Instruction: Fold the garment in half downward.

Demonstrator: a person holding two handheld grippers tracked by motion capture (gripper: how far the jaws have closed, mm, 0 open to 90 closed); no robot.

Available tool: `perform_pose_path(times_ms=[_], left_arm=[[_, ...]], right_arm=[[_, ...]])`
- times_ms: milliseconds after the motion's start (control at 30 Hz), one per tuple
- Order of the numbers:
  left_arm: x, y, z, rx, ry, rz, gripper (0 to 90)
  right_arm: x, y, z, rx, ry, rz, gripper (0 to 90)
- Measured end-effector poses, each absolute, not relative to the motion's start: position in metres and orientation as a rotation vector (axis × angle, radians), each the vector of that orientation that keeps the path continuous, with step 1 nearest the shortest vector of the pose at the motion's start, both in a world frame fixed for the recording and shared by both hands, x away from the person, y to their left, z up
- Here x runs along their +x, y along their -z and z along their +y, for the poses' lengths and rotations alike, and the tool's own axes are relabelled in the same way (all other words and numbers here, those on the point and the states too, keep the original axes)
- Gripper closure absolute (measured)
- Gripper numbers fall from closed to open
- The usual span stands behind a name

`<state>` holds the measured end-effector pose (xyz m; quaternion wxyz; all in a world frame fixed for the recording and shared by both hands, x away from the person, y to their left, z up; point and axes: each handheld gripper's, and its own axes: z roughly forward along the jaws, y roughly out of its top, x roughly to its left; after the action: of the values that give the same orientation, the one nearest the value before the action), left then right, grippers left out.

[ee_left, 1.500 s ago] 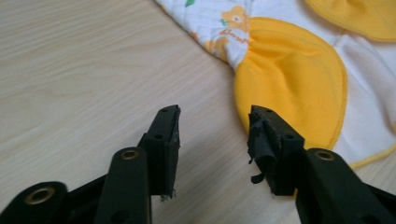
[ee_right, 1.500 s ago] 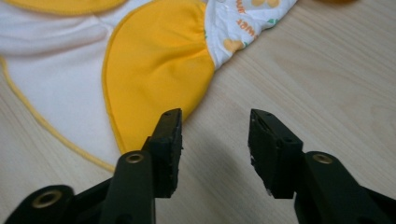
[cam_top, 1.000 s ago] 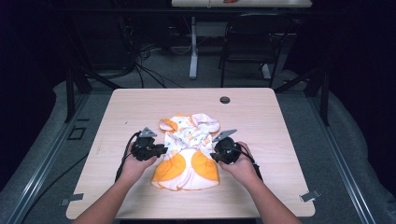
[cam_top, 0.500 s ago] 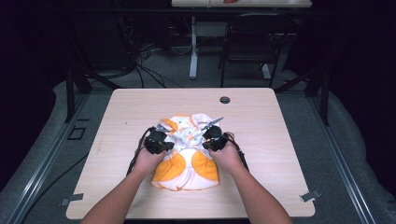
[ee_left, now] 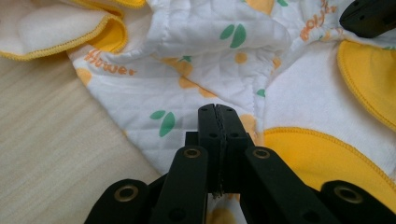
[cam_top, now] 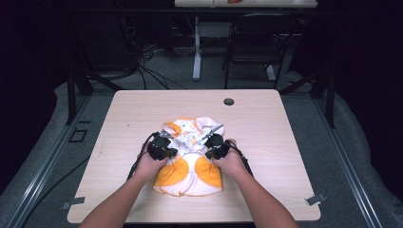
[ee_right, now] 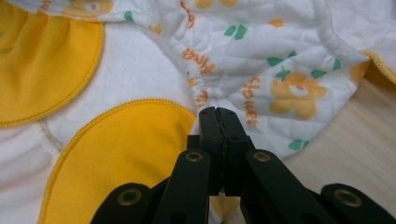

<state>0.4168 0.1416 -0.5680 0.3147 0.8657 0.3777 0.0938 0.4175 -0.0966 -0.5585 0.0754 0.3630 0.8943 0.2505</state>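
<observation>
**Dim workroom, pale wood table: both claws pinched into a small quilted garment**

Dark room all round, black frames and loose cables on grey floor behind; lit wooden table (cam_top: 285,142) in the middle, laminate top with faint grain, a round cable port (cam_top: 229,101) near the far edge.

Garment (cam_top: 190,161) lies bunched at mid-table, slightly toward the person's side; white quilted cotton printed with orange flowers, green leaves and orange lettering; near end shows plain white fabric with rounded yellow panels edged in yellow stitching; gathered seams at the middle.

Handling, as judged: light, soft, wholly limp; no stiffness to lift by, so it will sag and trail from any single hold; not fragile, not slippery, the quilting gives the pads something to bite; best taken at a gathered seam or stitched hem, one hold each side, so the cloth spreads between them rather than balling up.

Left gripper (cam_top: 164,148) at the garment's left flank, right gripper (cam_top: 216,145) at its right, both hands low over the cloth; left gripper view has the jaws together, tips (ee_left: 217,114) down on printed quilting beside a yellow panel; right gripper view likewise, tips (ee_right: 218,116) on the gathered seam above a yellow panel; each pair looks pressed shut with a fold of cloth caught at the tip, though the fold itself is hidden under the jaws.
</observation>
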Motion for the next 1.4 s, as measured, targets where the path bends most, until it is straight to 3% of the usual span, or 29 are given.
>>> perform_pose_path(times_ms=[1000, 1133, 1233, 1400], left_arm=[[0.355, 0.569, 0.149, 2.314, -0.121, 0.870, 90.0], [0.355, 0.568, 0.150, 2.327, -0.094, 0.862, 90.0], [0.360, 0.560, 0.151, 2.333, -0.151, 0.854, 89.9], [0.388, 0.540, 0.150, 2.285, -0.202, 0.870, 88.3]], right_arm=[[0.355, 0.560, -0.106, 0.960, -0.804, 2.786, 90.0], [0.353, 0.558, -0.106, 0.964, -0.792, 2.809, 90.0], [0.355, 0.555, -0.106, 0.954, -0.794, 2.809, 89.7], [0.384, 0.527, -0.109, 0.973, -0.895, 2.729, 89.8]])
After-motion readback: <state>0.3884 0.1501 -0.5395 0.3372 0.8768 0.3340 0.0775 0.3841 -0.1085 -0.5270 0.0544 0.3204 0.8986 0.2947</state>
